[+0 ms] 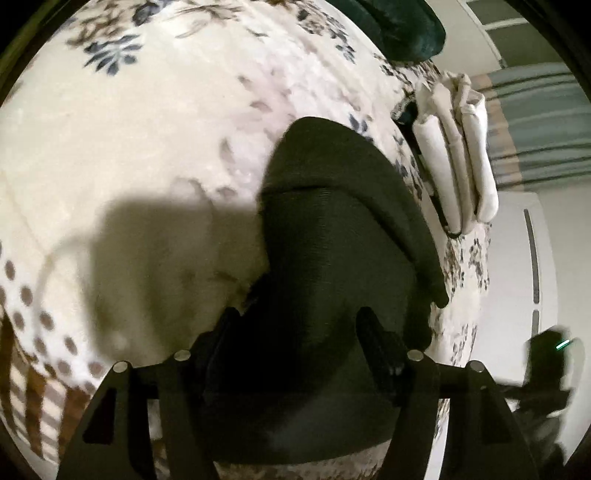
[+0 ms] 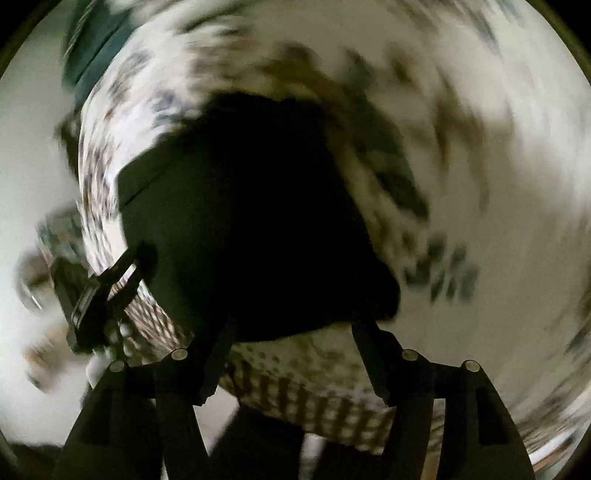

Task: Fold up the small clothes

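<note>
A dark, almost black small garment (image 1: pixel 332 240) lies on a cream floral bedspread (image 1: pixel 147 129). In the left wrist view its near part fills the gap between my left gripper's fingers (image 1: pixel 299 325), which stand apart; whether they touch the cloth is unclear. In the blurred right wrist view the same dark garment (image 2: pixel 251 221) lies just ahead of my right gripper (image 2: pixel 291 332), whose fingers are wide apart at its near edge. The other gripper (image 2: pixel 99 291) shows at the garment's left edge.
A pile of folded white clothes (image 1: pixel 461 155) sits at the bed's right edge. A dark green cushion (image 1: pixel 399 26) lies at the far side. The bed's edge drops off to the right, with white furniture (image 1: pixel 524 258) beyond. The bedspread's near border is dotted and checked (image 2: pixel 314 398).
</note>
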A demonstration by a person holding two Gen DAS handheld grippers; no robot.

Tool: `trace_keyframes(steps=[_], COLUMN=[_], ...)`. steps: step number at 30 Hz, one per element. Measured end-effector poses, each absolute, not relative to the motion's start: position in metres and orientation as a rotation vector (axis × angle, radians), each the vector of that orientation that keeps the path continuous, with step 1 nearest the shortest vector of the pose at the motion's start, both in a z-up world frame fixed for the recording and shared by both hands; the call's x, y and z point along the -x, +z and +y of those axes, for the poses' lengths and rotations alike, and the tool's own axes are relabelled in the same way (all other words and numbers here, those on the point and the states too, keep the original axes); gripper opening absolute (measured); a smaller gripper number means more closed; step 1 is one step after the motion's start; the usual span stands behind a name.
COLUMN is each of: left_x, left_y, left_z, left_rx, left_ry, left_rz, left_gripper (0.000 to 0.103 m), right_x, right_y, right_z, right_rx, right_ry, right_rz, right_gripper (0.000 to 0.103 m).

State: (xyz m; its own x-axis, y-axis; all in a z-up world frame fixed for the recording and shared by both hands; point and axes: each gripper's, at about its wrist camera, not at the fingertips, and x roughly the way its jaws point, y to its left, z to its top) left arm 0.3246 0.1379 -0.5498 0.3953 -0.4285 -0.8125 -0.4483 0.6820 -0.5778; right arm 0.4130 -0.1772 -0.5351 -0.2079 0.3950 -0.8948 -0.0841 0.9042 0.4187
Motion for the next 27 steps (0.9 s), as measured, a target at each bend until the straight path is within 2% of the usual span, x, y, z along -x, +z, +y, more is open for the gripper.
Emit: trace_keyframes(steps=[3, 5, 7, 10, 11, 12, 14, 19, 23, 25, 26, 27], left_x=[-0.323, -0.324, -0.321, -0.318, -0.318, -0.318, -0.318, -0.314, -0.310, -0.305, -0.303, -0.301], left_y=[-0.564, -0.569, -0.568, -0.570, -0.571, -0.572, -0.574, -0.578, -0.569, -0.558, -0.554, -0.548], left_z=[0.142, 0.141, 0.142, 0.144, 0.144, 0.144, 0.144, 0.143, 0.147, 0.153, 0.155, 0.159], left_rx=[0.922, 0.940, 0.941, 0.950, 0.959, 0.963, 0.974, 0.998, 1.011, 0.998, 0.994, 0.978], left_ry=[0.012, -0.003, -0.009, -0.027, -0.035, -0.041, -0.056, -0.088, -0.086, -0.074, -0.070, -0.055], left_rz=[1.189, 1.173, 1.165, 1.154, 1.150, 1.148, 1.146, 1.135, 1.141, 1.132, 1.128, 1.125], left_gripper=[0.063, 0.063, 0.063, 0.063, 0.063, 0.063, 0.063, 0.063, 0.063, 0.063, 0.063, 0.063], right_x=[-0.459, -0.490, -0.512, -0.524, -0.529, -0.530, -0.533, -0.580, -0.601, -0.605, -0.606, -0.604], right_y=[-0.503, -0.503, -0.519, -0.562, -0.578, -0.589, -0.596, -0.601, -0.590, -0.564, -0.546, -0.533], right_z=[-0.090, -0.011, 0.061, 0.144, 0.170, 0.186, 0.188, 0.170, 0.138, 0.106, 0.078, 0.053], right_rx=[-0.127, 0.005, 0.147, 0.284, 0.332, 0.376, 0.438, 0.263, 0.054, 0.004, -0.021, -0.039], right_ry=[0.613, 0.747, 0.872, 0.970, 0.982, 0.996, 0.997, 0.798, 0.804, 0.796, 0.767, 0.745], right_rz=[1.658, 1.618, 1.564, 1.664, 1.713, 1.746, 1.740, 1.742, 1.806, 1.763, 1.718, 1.685], right_gripper=[0.067, 0.067, 0.067, 0.067, 0.063, 0.041, 0.007, 0.000, 0.002, 0.025, 0.048, 0.057])
